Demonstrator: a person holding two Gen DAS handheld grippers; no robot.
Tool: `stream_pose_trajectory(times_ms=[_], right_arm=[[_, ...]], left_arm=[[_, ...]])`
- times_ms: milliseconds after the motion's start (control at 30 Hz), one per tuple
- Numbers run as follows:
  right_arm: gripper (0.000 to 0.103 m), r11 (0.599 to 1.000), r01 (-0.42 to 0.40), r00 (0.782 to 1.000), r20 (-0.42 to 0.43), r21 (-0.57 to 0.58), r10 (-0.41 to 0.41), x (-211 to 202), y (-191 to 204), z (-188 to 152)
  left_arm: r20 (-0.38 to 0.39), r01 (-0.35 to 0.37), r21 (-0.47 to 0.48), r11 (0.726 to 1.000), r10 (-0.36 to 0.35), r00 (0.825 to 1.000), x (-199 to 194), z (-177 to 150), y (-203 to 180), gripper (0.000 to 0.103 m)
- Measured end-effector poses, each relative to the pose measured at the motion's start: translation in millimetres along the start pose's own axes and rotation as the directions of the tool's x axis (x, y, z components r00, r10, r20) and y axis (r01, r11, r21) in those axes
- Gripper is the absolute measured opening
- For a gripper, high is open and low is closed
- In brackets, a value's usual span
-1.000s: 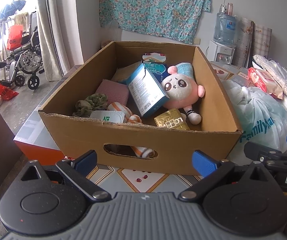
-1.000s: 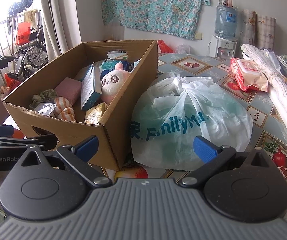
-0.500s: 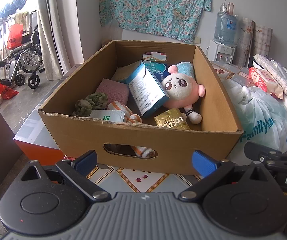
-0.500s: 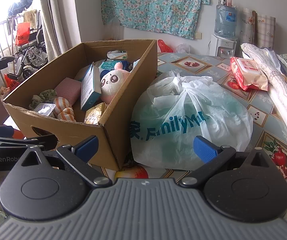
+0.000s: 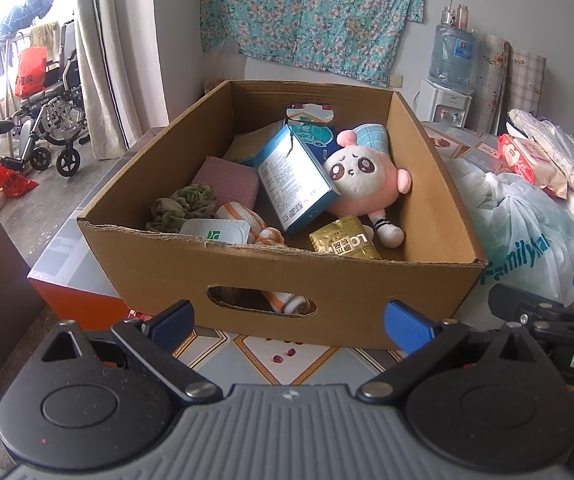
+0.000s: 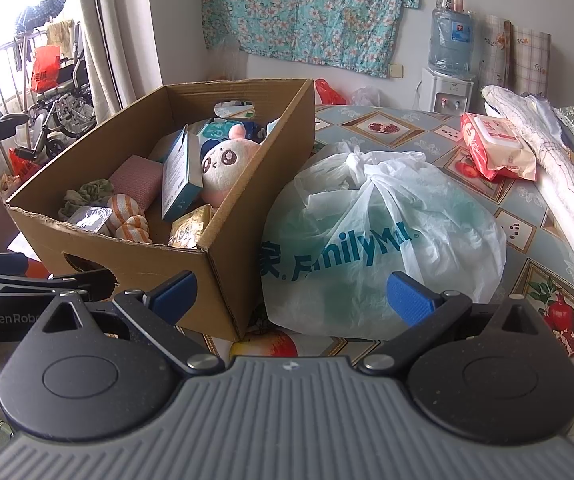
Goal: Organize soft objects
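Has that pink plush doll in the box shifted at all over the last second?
No. The pink plush doll lies against the blue carton and the cardboard box right wall, as before.

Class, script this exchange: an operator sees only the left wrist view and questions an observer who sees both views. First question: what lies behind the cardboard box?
Observer: A red plastic bag lies on the table behind the far wall of the cardboard box.
Operator: Is the white bag closed?
Observer: Yes, the white bag is knotted at its top.
Operator: And the right gripper?
Observer: The right gripper has its jaws open, with nothing between them.
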State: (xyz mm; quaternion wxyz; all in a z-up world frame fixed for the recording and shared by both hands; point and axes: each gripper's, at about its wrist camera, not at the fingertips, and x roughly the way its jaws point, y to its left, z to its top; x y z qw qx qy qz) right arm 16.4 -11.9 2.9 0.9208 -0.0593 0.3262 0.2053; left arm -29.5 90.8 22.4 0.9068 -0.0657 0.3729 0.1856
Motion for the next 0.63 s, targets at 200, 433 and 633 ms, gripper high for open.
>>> stream_pose_trajectory(times_ms=[200,433,633], right_arm=[[0.102,1.000,-0.007,1.000,-0.004,0.009,0.007,2.2,-0.2,-0.8],[0.102,1.000,-0.006,1.000,0.000,0.009,0.006,2.2,-0.3,-0.2],[0.102,1.000,-0.007,1.000,0.002,0.008,0.007,1.9,-0.4,0.1]], left_arm=[[-0.005,-0.007,0.000,1.000,0.007,1.000,-0.7,-1.4,0.4,0.102],[-0.005,-0.006,-0.003,1.000,0.006,1.000,-1.5,-1.5,0.2,0.102],[-0.005,-0.006,-0.003,1.000,0.006,1.000,-1.7,-1.2,0.2,0.102]])
